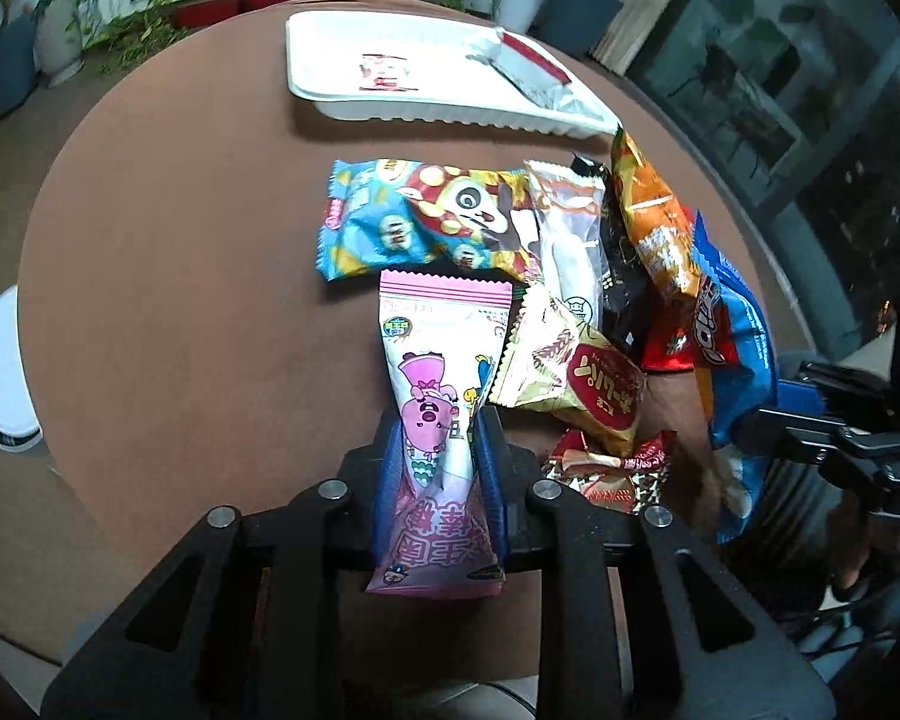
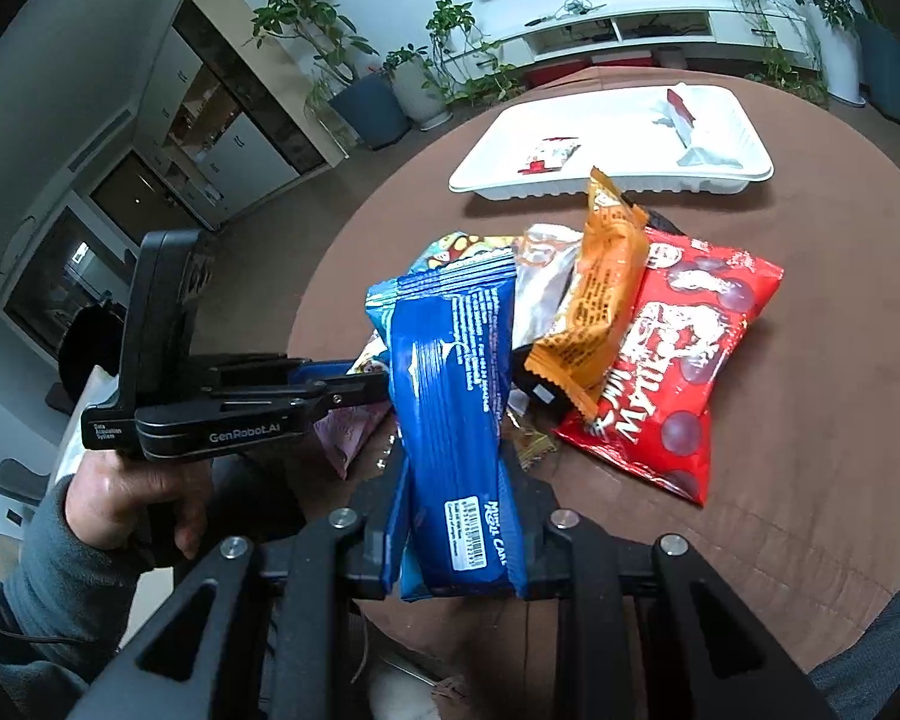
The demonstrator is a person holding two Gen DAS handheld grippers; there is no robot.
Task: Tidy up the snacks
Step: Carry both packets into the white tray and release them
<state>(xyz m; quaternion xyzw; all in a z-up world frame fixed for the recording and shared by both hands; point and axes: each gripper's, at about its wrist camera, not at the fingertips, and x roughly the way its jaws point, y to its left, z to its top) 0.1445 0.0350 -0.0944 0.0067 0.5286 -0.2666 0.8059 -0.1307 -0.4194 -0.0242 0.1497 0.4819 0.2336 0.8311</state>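
Note:
My left gripper is shut on a pink cartoon snack packet, pinched at its middle over the brown round table. My right gripper is shut on a blue packet, held upright to the right of the left gripper. Between and beyond them lies a loose pile: a blue panda packet, an orange packet, a red packet, a beige-and-red packet. At the far side, a white tray holds a small red-white packet and a silver-red one.
A hand in a grey sleeve holds the left gripper. A white round object sits beyond the table's left edge. Potted plants and a white shelf stand behind the table. Bare tabletop lies left of the pile.

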